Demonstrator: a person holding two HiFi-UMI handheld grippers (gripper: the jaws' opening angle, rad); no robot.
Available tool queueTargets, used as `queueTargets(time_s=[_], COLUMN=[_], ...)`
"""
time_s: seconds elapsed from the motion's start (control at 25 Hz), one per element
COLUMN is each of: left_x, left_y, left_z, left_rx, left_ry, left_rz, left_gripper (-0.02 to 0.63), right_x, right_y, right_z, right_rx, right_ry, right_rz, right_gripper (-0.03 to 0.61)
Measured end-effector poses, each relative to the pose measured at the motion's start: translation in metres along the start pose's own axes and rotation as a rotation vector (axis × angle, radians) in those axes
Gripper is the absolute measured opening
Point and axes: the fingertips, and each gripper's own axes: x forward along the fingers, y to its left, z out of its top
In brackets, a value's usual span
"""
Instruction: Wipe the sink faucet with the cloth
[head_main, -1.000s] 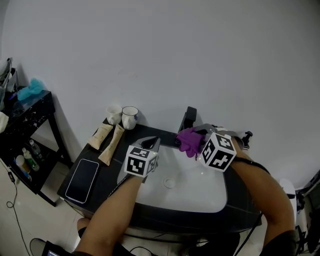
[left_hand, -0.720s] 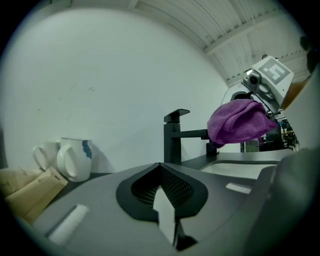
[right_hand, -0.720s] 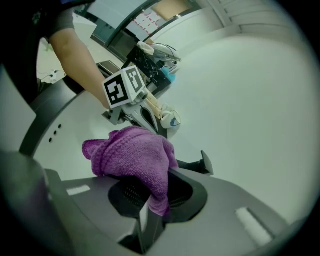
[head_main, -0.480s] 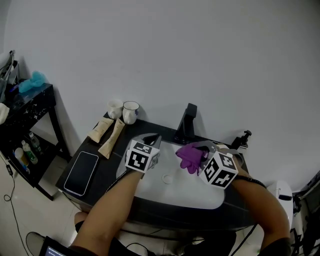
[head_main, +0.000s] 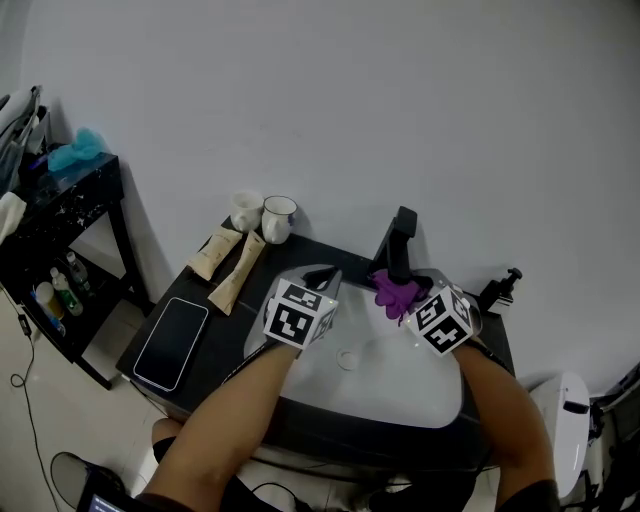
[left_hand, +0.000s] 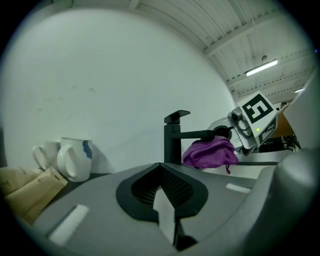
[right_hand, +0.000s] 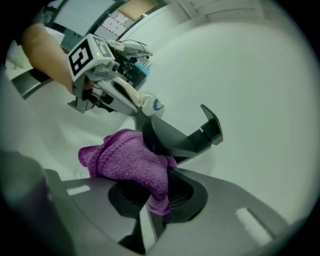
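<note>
cloth (head_main: 397, 292), purple and bunched, sits against the faucet (head_main: 399, 243) at the 12 o'clock edge of the sink (head_main: 385, 385) in the head view. the right gripper (head_main: 408, 298) pinches it, coming in from 5 o'clock. the left gripper (head_main: 322, 278) hovers over the basin at the cloth's 9 o'clock, apart from it.

left gripper view: its jaws stand together with nothing between them. beyond them the cloth hangs at the spout at 2 o'clock, with mugs (left_hand: 75, 159) at 9 o'clock.

right gripper view: the jaws are clamped on a lower fold of the cloth. the rest bulges out toward 10 o'clock and presses on the spout.

the cloth looks soft, light and limp, so it should mould round the spout, though it may slip or bunch. the best hold is probably a thick fold, as now, with a loose pad left free for rubbing. the faucet looks rigid, smooth and fixed, and likely needs no steadying.
</note>
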Motion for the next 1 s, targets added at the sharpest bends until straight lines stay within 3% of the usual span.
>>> queueTargets(time_s=[0.48, 1.0], left_x=[0.001, 0.002], left_y=[0.002, 0.001], left_z=[0.012, 0.01], left_rx=[-0.054, -0.042], left_ry=[-0.07, -0.057], left_rz=[-0.012, -0.012], left_gripper=[0.017, 0.017], right_x=[0.032, 0.044], right_y=[-0.029, -0.02], right_z=[0.01, -0.002], right_rx=[-0.004, -0.008], right_ry=[-0.056, -0.016], right_rz=[-0.154, -0.097], right_gripper=[0.057, 0.055])
